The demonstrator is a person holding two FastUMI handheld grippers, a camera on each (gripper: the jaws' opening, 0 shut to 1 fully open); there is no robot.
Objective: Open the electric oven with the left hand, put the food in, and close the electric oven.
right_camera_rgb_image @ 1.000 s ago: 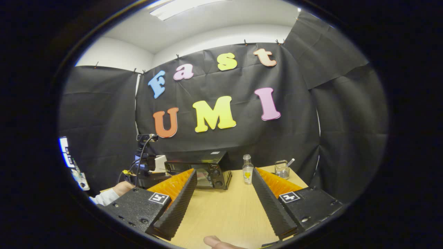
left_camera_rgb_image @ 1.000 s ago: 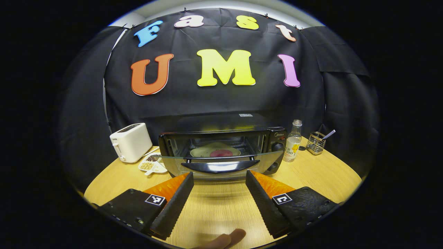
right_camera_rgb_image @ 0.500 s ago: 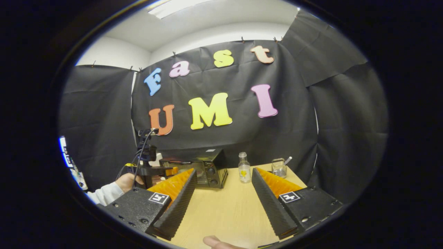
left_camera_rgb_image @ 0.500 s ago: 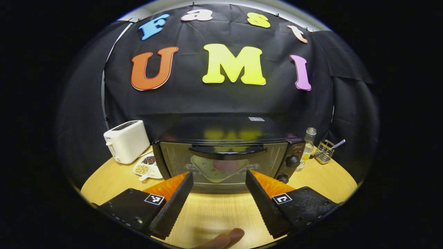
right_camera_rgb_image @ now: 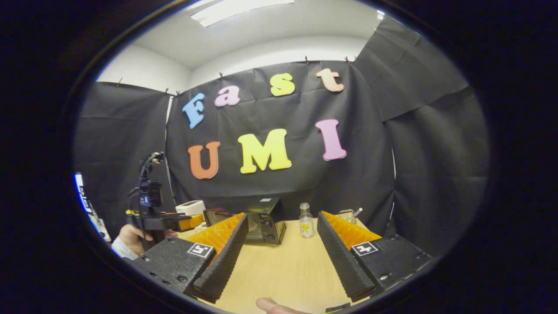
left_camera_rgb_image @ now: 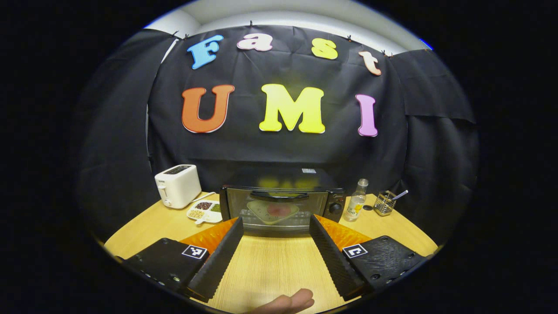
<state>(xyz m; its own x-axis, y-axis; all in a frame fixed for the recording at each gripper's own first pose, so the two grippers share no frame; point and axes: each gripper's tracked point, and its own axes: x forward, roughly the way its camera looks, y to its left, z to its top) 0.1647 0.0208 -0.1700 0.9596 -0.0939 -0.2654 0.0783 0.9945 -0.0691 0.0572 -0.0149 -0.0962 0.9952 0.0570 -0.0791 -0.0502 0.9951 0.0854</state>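
The black electric oven [left_camera_rgb_image: 281, 201] stands at the back of the wooden table [left_camera_rgb_image: 270, 270] with its glass door closed. Through the glass I see a pale plate [left_camera_rgb_image: 272, 210] with a pinkish piece of food [left_camera_rgb_image: 279, 210] on it. My left gripper [left_camera_rgb_image: 275, 226] is open and empty, a short way in front of the oven door. My right gripper [right_camera_rgb_image: 282, 224] is open and empty above the table; the oven [right_camera_rgb_image: 263, 221] sits far ahead of it. In the right gripper view the left gripper [right_camera_rgb_image: 174, 221] appears at the left, held by a hand [right_camera_rgb_image: 130, 235].
A white toaster [left_camera_rgb_image: 178, 185] and a divided dish of grains [left_camera_rgb_image: 205, 210] stand left of the oven. A small bottle [left_camera_rgb_image: 356, 206] and a wire holder with a utensil [left_camera_rgb_image: 385, 203] stand to its right. A fingertip [left_camera_rgb_image: 287, 302] shows at the bottom edge.
The oven door went from half open to closed with the plate inside. My left gripper has since pulled back from the oven. The right gripper barely moved.
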